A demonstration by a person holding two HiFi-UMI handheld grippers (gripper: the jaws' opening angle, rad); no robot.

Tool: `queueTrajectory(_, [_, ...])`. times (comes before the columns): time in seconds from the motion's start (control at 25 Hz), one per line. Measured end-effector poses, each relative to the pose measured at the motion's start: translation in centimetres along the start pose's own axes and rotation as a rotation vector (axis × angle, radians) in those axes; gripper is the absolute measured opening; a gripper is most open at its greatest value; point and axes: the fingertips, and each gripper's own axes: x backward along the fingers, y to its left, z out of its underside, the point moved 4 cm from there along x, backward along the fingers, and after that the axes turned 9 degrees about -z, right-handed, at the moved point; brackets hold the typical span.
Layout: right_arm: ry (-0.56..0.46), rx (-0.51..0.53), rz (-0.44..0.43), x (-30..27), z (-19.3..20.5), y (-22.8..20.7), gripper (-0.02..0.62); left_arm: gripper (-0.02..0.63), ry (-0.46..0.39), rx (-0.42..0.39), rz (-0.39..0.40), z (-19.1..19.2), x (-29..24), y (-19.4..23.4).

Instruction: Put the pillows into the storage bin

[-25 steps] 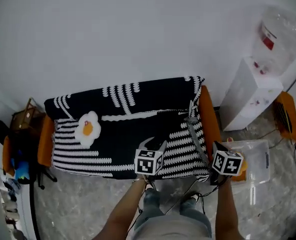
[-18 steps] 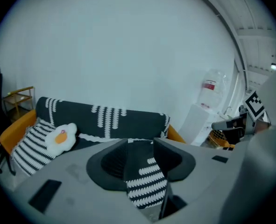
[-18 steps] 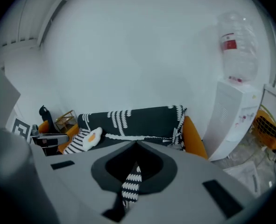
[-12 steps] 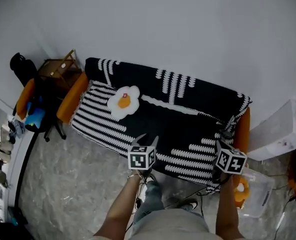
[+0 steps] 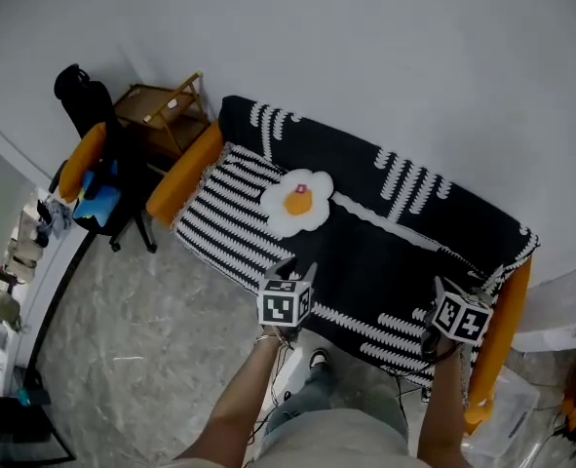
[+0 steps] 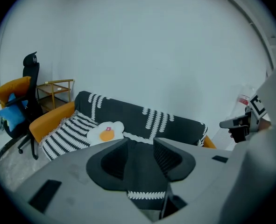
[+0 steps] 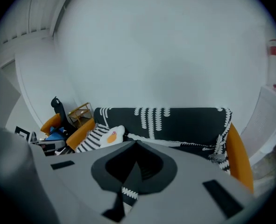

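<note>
The egg-shaped pillow (image 5: 297,202) lies on the sofa (image 5: 404,252), well apart from the storage bin (image 5: 510,408). The left gripper (image 6: 140,141) faces it with jaws apart and empty, likely ready to grasp. The right gripper (image 7: 137,143) has its jaws together.

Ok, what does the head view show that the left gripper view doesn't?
Only the head view: the storage bin beside the sofa and the person's forearms. Only the left gripper view: the left tongs close up, open and empty, and a water bottle. Both: the sofa, the fried-egg pillow and the office chair.
</note>
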Motion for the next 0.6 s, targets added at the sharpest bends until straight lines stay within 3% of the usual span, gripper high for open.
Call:
queueTrajectory(0.24, [0.097,0.06,-0.068,-5.7,-0.6,3.3,0.002,0.17,0.019,0.074,-0.085,-0.6,-1.3,5.5])
queueTrajectory(0.6, [0.149,0.138,-0.171,-11.5,-3.6,5.1,0.002,0.17,0.042,0.116,-0.147,-1.3,-3.2,7.0])
